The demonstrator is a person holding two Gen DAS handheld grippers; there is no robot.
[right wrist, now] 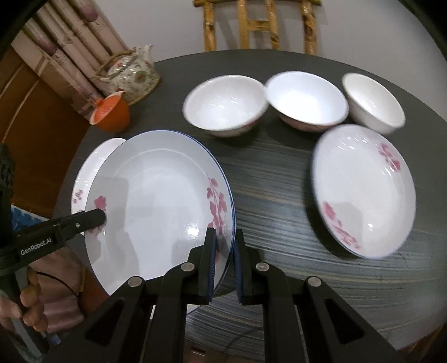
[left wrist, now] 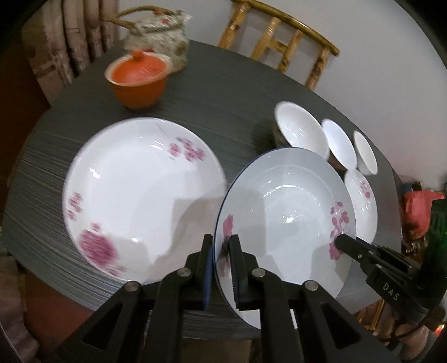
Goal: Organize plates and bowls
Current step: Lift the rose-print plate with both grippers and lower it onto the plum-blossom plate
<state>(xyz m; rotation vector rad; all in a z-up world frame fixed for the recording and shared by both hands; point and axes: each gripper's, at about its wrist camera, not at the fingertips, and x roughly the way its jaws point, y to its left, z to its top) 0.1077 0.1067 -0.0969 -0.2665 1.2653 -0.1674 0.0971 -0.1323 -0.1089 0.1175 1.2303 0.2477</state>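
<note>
left gripper (left wrist: 221, 268) and right gripper (right wrist: 225, 262), both clamping tilted plate (right wrist: 159, 206)

We see a dark round table (right wrist: 279, 178), a bamboo chair (right wrist: 259, 25) against a pale wall (right wrist: 167, 22), and patterned curtains (right wrist: 72, 47).

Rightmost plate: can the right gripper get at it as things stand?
Probably not yet: the right gripper is clamped on the lifted plate. The rightmost plate lies uncovered on the table.
</note>
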